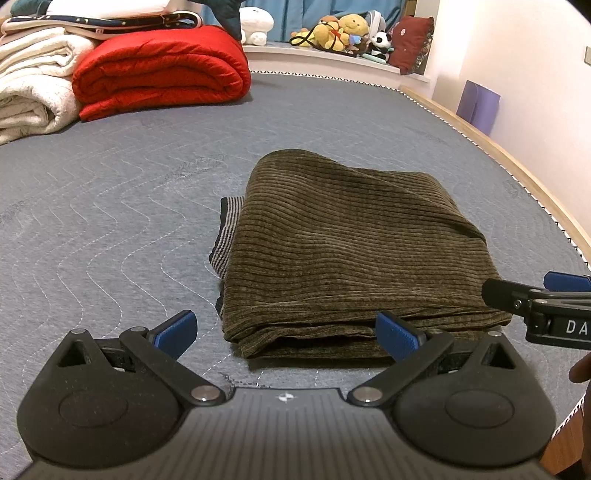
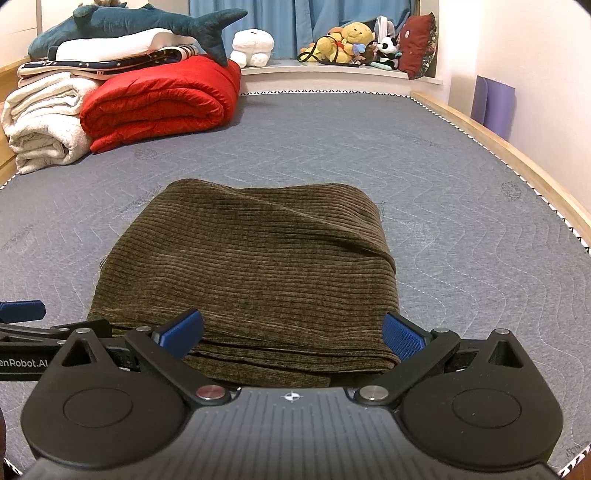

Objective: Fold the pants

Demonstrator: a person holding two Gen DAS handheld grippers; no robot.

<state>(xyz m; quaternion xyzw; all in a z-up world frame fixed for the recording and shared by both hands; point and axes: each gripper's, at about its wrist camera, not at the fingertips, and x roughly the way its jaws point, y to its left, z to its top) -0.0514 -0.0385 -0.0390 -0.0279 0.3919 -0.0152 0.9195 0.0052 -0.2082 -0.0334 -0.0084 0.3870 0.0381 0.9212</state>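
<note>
Olive-brown corduroy pants (image 1: 343,251) lie folded in a thick rectangular stack on the grey quilted mattress (image 1: 110,206). A striped waistband edge (image 1: 227,229) peeks out on the stack's left side. My left gripper (image 1: 286,334) is open and empty, just in front of the stack's near left part. My right gripper (image 2: 291,334) is open and empty, its fingers either side of the near edge of the pants (image 2: 251,266). The right gripper's side shows at the right edge of the left wrist view (image 1: 546,306).
A red folded quilt (image 2: 159,99), white blankets (image 2: 40,122) and a plush shark (image 2: 129,22) are stacked at the far left. Plush toys (image 2: 347,40) sit on a ledge behind the bed. A wooden bed rail (image 2: 517,155) runs along the right.
</note>
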